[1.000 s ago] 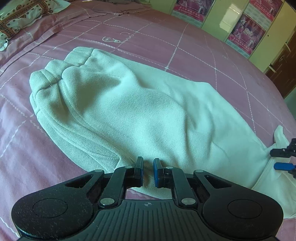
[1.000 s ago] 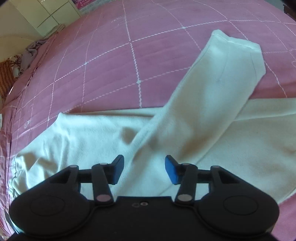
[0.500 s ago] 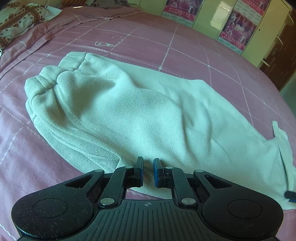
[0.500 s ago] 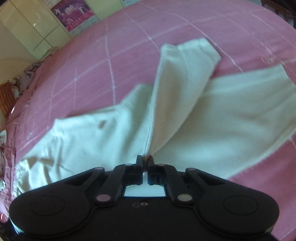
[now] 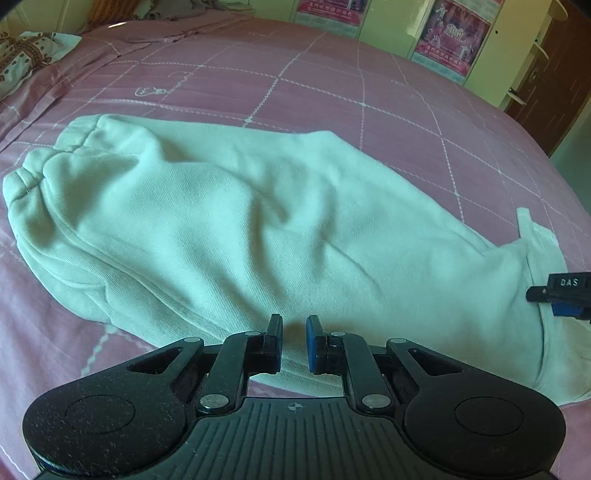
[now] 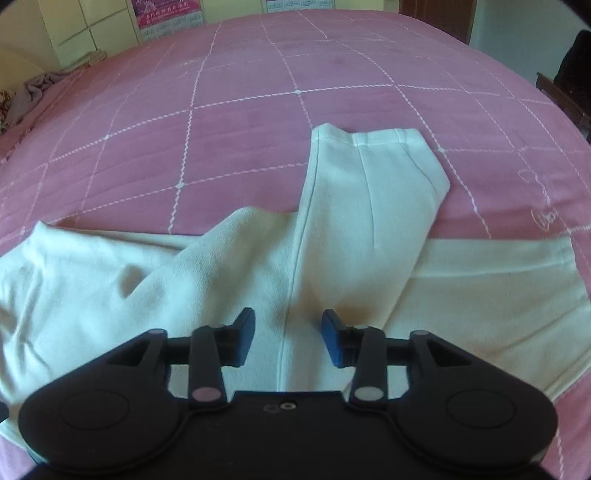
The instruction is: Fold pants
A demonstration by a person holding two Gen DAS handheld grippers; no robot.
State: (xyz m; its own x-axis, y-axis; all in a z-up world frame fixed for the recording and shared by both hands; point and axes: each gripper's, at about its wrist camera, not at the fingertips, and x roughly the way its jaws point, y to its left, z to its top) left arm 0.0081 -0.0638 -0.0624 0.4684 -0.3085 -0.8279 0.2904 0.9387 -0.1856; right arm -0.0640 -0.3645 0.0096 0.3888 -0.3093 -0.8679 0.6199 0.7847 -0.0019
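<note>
White pants (image 5: 258, 229) lie on the pink bed, waistband at the far left in the left wrist view. In the right wrist view the pants (image 6: 221, 280) spread across the bed, with one leg (image 6: 369, 206) laid crosswise over the other, its cuff pointing away. My left gripper (image 5: 294, 341) hovers at the near edge of the pants with a narrow gap between its jaws and no cloth in it. My right gripper (image 6: 289, 334) is open just above the crossed leg's seam. Its fingertips (image 5: 554, 295) also show at the right edge of the left wrist view.
The pink quilted bedspread (image 6: 258, 110) extends all around the pants. A patterned pillow (image 5: 26, 62) lies at the far left corner. Yellow-green cupboards with posters (image 5: 450, 33) stand beyond the bed. A dark door (image 5: 554, 74) is at the far right.
My right gripper shut on the crossed leg half a second ago and has now opened, releasing it. The leg lies shifted. My left gripper stayed at the near edge.
</note>
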